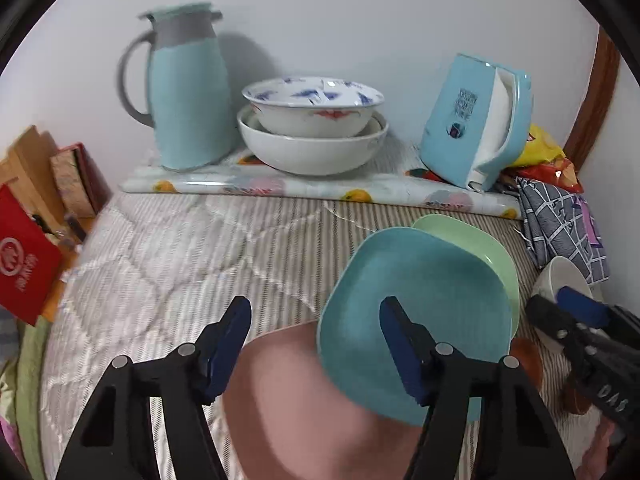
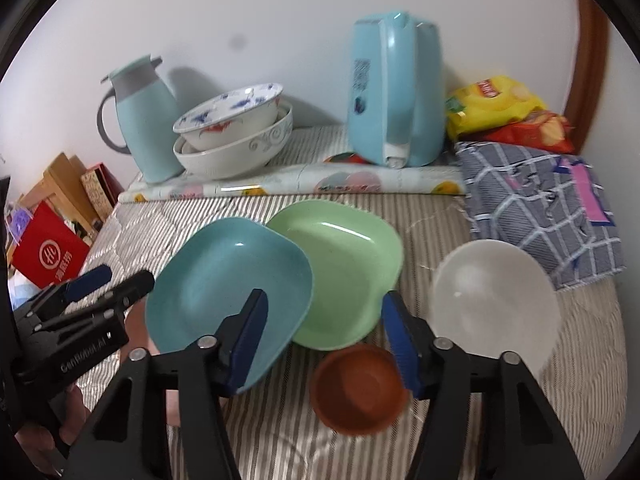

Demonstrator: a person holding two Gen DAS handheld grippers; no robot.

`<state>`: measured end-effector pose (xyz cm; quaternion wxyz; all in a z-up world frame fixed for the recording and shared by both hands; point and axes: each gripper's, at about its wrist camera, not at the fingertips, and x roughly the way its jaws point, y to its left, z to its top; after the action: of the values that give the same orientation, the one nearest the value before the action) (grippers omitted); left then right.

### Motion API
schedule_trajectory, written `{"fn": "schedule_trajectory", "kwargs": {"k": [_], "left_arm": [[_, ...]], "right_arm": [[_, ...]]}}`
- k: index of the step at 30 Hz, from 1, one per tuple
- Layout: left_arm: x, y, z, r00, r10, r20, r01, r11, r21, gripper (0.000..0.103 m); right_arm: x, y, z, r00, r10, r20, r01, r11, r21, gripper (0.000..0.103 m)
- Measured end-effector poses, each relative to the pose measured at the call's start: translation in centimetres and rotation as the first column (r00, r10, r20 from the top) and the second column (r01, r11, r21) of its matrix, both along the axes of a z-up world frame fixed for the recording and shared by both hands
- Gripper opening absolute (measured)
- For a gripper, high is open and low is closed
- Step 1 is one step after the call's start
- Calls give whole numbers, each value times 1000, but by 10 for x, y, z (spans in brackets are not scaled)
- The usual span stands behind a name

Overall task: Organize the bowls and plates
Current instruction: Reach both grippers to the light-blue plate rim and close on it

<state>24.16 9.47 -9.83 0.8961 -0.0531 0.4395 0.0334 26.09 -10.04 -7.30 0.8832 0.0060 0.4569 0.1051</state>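
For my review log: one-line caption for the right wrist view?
Right gripper, jaws open, above brown bowl, amid teal plate, green plate, white bowl.

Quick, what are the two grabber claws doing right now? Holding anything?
Left gripper: open, holding nothing, above the pink plate.
Right gripper: open, holding nothing, above the brown bowl.

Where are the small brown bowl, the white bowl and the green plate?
small brown bowl (image 2: 358, 388), right wrist view, on its inner floor.
white bowl (image 2: 494, 300), right wrist view, on its inside.
green plate (image 2: 340, 264), right wrist view, on its flat middle.
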Motion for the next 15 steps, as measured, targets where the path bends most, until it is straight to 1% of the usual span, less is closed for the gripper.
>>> {"fn": "schedule_trajectory", "kwargs": {"k": [3, 6, 10, 13, 15], "left_arm": [[12, 0, -8, 1000, -12, -14, 12, 1000, -13, 64], [21, -4, -13, 998, -57, -28, 56, 998, -27, 64], [29, -9, -14, 996, -93, -14, 92, 995, -30, 64], [38, -13, -16, 993, -111, -27, 110, 994, -26, 64], [42, -17, -21, 990, -134, -40, 133, 991, -22, 62]], "right_arm": [[11, 7, -10, 1000, 16, -20, -16, 1000, -7, 55], [19, 11, -18, 998, 28, -48, -28, 1000, -1, 54], [25, 13, -27, 995, 44, -86, -43, 999, 15, 54], [27, 15, -30, 991, 54, -120, -51, 998, 27, 53], [25, 15, -32, 990, 55, -131, -51, 998, 36, 53]]}}
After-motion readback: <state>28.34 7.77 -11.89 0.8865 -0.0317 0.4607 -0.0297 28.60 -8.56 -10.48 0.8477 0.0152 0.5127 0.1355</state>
